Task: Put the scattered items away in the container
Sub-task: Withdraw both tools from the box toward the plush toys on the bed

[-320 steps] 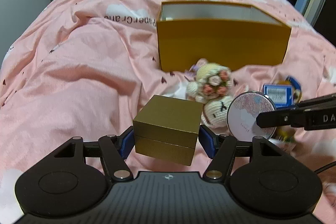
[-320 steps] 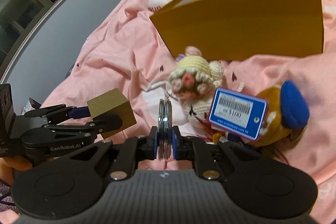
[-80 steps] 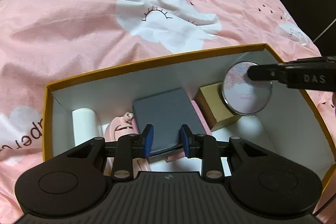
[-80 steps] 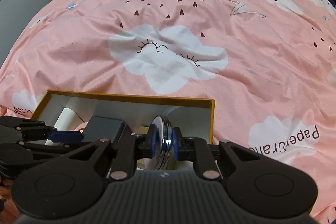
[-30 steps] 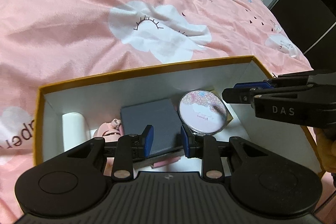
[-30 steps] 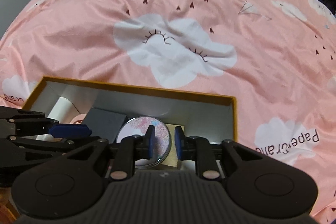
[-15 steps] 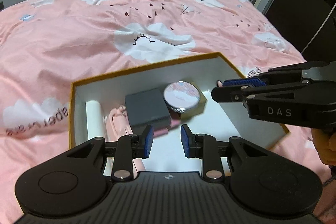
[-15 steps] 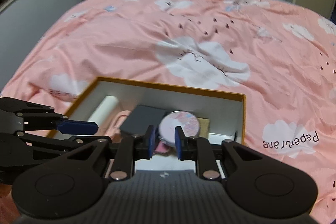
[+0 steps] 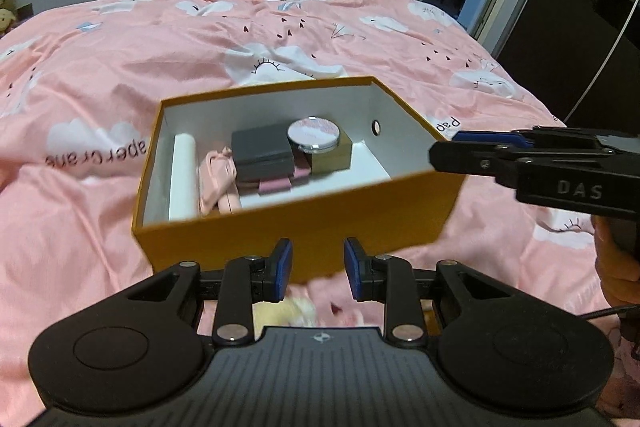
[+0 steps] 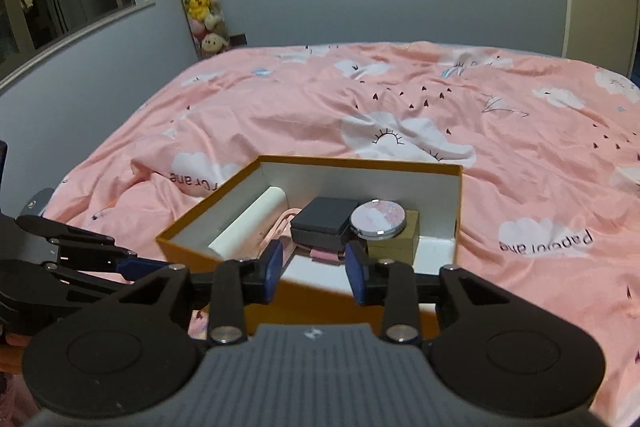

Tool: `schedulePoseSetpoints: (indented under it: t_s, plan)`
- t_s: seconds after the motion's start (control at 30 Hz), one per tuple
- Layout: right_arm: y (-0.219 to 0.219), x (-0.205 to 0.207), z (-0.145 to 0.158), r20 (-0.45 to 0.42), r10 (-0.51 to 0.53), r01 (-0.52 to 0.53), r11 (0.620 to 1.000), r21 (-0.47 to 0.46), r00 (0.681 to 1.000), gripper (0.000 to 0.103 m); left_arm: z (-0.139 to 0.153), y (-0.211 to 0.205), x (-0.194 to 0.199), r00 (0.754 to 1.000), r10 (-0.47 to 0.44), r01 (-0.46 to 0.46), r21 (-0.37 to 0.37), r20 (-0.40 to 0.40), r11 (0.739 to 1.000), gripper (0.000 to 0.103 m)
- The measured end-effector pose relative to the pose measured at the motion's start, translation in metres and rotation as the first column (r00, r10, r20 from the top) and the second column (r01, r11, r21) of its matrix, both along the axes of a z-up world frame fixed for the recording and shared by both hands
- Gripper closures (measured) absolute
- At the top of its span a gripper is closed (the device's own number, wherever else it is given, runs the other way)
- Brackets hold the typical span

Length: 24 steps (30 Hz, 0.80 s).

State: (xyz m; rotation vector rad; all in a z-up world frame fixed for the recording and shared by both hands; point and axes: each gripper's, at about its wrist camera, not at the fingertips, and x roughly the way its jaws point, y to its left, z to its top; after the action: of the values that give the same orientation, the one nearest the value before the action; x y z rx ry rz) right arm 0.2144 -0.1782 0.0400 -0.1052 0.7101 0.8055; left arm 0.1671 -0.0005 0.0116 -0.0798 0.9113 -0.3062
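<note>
On the pink cloud-print bedspread [image 9: 120, 75] sits the open orange box [image 9: 304, 223], the container for the scattered items. Going from left to right inside it: a white roll [image 9: 183, 175] lies along the left wall, then a pink pouch [image 9: 216, 179], then a dark grey case [image 9: 262, 153] stacked on a pink case [image 9: 276, 185], and last a round compact mirror [image 9: 314, 134] resting flat on a small gold box [image 9: 334, 159]. The right part of the box floor is bare white.

The left tool [image 9: 316, 269] hangs on the near side of the box, above a blurred cream plush toy [image 9: 288, 311] on the bed; its 2 blue pads stand apart with nothing between them, so it is released. The right tool [image 10: 314, 267] is seen over the near wall of the box, its blue pads also apart and grasping nothing; its jaws have just been opening, and the mirror lies free on the gold box beyond them. In the left wrist view the right tool reaches in from the right edge, beside the box's right wall, with a hand [image 9: 618, 267] below it.
</note>
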Motion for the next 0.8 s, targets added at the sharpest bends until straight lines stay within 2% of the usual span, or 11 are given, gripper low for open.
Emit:
schedulePoseSetpoints:
  t_s: [0.23, 0.4, 0.6, 0.8]
  plan:
    - [-0.040, -0.047, -0.010, 0.012, -0.038, 0.037, 0.999, 0.032, 0.999, 0.066, -0.015, -0.006, -0.049, 0.999, 0.001, -0.002, -0.025, -0.039, 1.000, 0.071]
    - [-0.063, -0.076, -0.023, 0.003, -0.048, 0.048, 0.999, 0.006, 0.999, 0.066, -0.033, -0.014, -0.083, 0.994, -0.015, 0.017, 0.016, -0.105, 1.000, 0.071]
    - [-0.071, -0.114, -0.040, -0.080, 0.031, -0.035, 0.998, -0.051, 0.996, 0.066, -0.044, -0.021, -0.120, 0.984, -0.057, 0.054, -0.024, -0.168, 0.998, 0.071]
    - [-0.074, -0.139, -0.072, -0.188, 0.045, -0.074, 0.986, -0.148, 0.981, 0.065, -0.059, -0.040, -0.141, 0.968, -0.097, 0.101, 0.002, -0.229, 0.995, 0.071]
